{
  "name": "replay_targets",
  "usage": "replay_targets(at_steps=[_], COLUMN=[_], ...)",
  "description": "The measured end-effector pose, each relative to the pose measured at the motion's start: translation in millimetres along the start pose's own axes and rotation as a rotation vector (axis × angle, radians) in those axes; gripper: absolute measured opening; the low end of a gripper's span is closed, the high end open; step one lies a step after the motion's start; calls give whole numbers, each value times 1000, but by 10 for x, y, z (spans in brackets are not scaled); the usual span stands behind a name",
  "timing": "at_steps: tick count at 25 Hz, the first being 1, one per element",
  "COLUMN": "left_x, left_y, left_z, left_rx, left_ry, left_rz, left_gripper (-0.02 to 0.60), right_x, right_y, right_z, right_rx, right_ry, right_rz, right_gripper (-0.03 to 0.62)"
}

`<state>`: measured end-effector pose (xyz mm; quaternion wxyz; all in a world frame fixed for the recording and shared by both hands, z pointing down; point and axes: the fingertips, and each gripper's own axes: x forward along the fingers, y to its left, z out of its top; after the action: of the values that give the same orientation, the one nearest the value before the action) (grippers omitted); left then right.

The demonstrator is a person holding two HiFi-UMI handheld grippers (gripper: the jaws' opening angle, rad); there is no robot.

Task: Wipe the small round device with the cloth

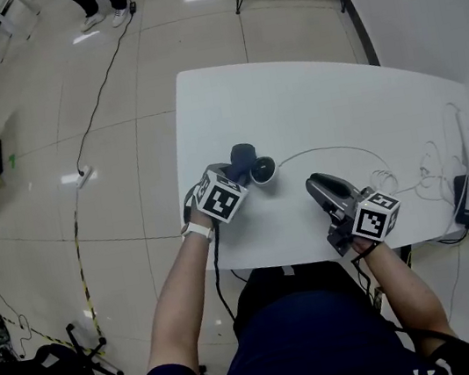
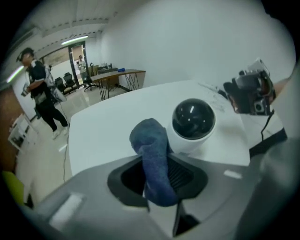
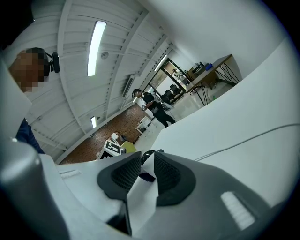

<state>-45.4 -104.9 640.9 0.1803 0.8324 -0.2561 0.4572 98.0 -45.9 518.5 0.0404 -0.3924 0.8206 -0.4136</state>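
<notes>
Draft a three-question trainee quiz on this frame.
1. True or false: the left tongs are shut on the blue cloth.
2. The round device stands: A) on the white table, beside the cloth; B) on a chair; C) on the floor.
3. Fill in: between the pads of the right tongs there is ____.
Key: 1 true; 2 A; 3 nothing.

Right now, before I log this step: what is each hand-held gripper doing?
Left hand-held gripper: closed on the blue cloth.
Right hand-held gripper: slightly open, nothing between its jaws.
</notes>
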Motion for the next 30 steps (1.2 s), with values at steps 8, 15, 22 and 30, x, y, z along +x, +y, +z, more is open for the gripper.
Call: replay_targets(at_steps=[8,15,22,30], left_x=[-302,-1141,-993,-748], left_y=[197,-143,-613,-619], left_z=[-41,598,731,711], left_rx=[-164,-98,161,257], left_ry=[0,-261,-179,-112], left_rz=[136,50,14,-8], left_gripper=[104,104,104,106], right_x=[-108,-43,16,-76], right_y=[6,139,254,45], right_z=[46,132,121,94], right_rx=[20,16,7,44], right_ry=[-18,-26,-21,-46], right_rz=[14,43,65,23], right_gripper=[91,89,89,89])
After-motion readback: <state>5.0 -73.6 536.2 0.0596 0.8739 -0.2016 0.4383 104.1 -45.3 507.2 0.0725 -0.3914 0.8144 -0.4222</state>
